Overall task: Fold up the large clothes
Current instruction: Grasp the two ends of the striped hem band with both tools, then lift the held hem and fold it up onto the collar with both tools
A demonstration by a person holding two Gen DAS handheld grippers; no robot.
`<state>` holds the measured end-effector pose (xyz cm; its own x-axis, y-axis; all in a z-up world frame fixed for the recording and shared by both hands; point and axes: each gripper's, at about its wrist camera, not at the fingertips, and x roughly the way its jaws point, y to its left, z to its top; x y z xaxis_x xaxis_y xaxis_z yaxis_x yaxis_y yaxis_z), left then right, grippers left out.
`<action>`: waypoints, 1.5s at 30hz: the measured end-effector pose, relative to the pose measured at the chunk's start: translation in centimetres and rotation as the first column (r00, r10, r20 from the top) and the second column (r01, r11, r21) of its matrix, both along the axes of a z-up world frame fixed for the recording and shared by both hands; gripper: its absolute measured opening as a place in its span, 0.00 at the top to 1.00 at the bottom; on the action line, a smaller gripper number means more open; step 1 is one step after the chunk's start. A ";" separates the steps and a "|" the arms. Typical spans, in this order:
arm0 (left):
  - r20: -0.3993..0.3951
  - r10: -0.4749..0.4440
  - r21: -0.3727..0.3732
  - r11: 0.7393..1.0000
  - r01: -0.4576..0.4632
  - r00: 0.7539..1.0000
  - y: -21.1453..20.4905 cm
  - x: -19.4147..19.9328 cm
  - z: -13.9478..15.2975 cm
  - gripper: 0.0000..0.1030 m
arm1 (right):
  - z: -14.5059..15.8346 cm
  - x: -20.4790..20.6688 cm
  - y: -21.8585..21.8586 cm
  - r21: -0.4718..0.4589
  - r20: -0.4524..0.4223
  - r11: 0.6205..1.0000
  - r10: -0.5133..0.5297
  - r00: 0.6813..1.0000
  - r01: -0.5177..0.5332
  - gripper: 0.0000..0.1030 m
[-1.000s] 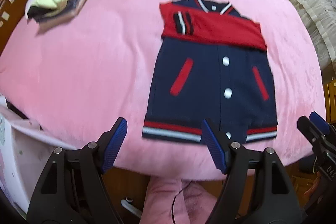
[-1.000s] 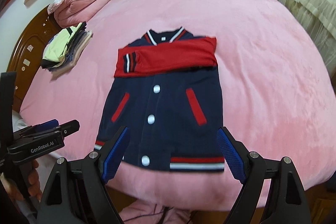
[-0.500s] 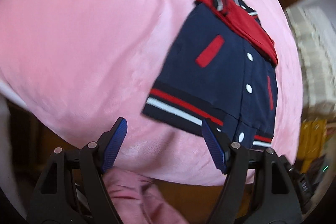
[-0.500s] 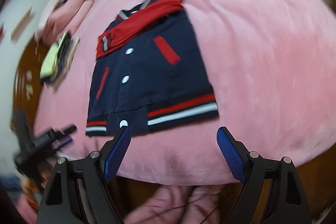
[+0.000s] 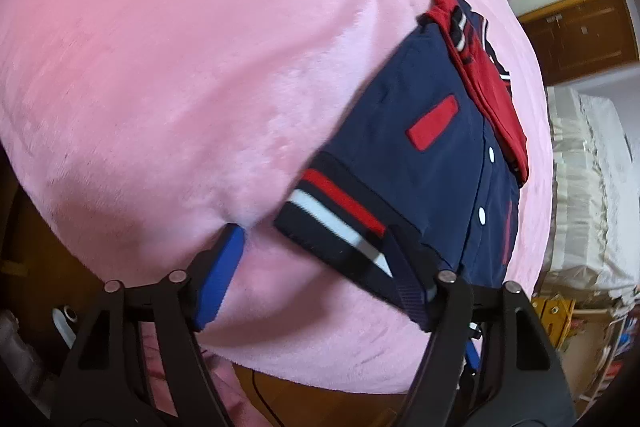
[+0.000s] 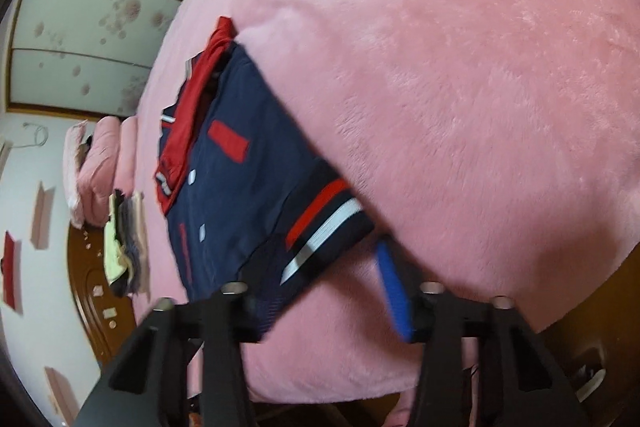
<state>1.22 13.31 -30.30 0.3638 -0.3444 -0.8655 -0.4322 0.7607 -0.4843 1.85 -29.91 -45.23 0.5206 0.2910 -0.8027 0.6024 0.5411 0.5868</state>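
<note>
Lying flat on the pink bed (image 5: 168, 75), the jacket (image 5: 424, 163) has its red sleeves (image 5: 492, 95) folded across already (bottom fold not done). The left gripper (image 5: 316, 263) and right gripper (image 6: 320, 279) have been closing, each straddling a hem corner; neither pinches yet.

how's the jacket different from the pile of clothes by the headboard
The jacket is one piece spread flat, its red sleeves folded across the chest; the pile of clothes is several folded pieces stacked up. The jacket is navy and red; the pile is pale yellow-green over greys. The pile sits nearer the wooden headboard than the jacket. Both rest on the pink blanket.
</note>
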 end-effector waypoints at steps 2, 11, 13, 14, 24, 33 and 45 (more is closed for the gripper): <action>0.028 -0.037 0.009 0.999 0.037 0.999 -0.5 0.4 0.5 0.47 | -0.1 0.2 -0.2 0.014 0.006 1.000 -0.020 1.000 0.020 0.66; 0.035 -0.052 0.015 0.999 0.052 0.998 -1.5 1.3 0.9 0.82 | -0.1 1.4 -0.2 0.067 0.043 0.997 -0.038 0.998 0.035 0.89; 0.043 -0.047 0.009 0.999 0.047 0.998 -1.6 1.4 1.3 0.90 | 0.4 1.9 0.0 0.083 0.067 0.996 -0.039 0.997 0.034 0.93; 0.048 -0.048 0.012 0.999 0.048 0.998 -1.8 1.5 1.6 0.91 | 0.8 2.3 0.2 0.083 0.083 0.996 -0.034 0.996 0.027 0.93; 0.092 -0.084 0.034 0.996 0.081 0.992 -3.2 5.0 6.4 0.91 | 5.7 6.5 2.1 0.100 0.212 0.995 -0.010 0.977 -0.012 0.94; 0.163 -0.083 0.019 0.997 0.081 0.983 -3.3 8.1 12.6 0.91 | 11.3 10.9 2.5 0.103 0.323 0.995 -0.023 0.946 -0.011 0.94; 0.161 -0.131 0.047 0.991 0.125 0.978 -1.4 19.3 17.4 0.91 | 17.8 18.6 1.3 0.042 0.407 0.997 -0.075 0.910 0.064 0.94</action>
<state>20.50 11.91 -12.94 0.4562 -0.3670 -0.8106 -0.2471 0.8229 -0.5116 20.47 -28.59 -27.44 0.8206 0.2606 -0.5086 0.3429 0.4873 0.8031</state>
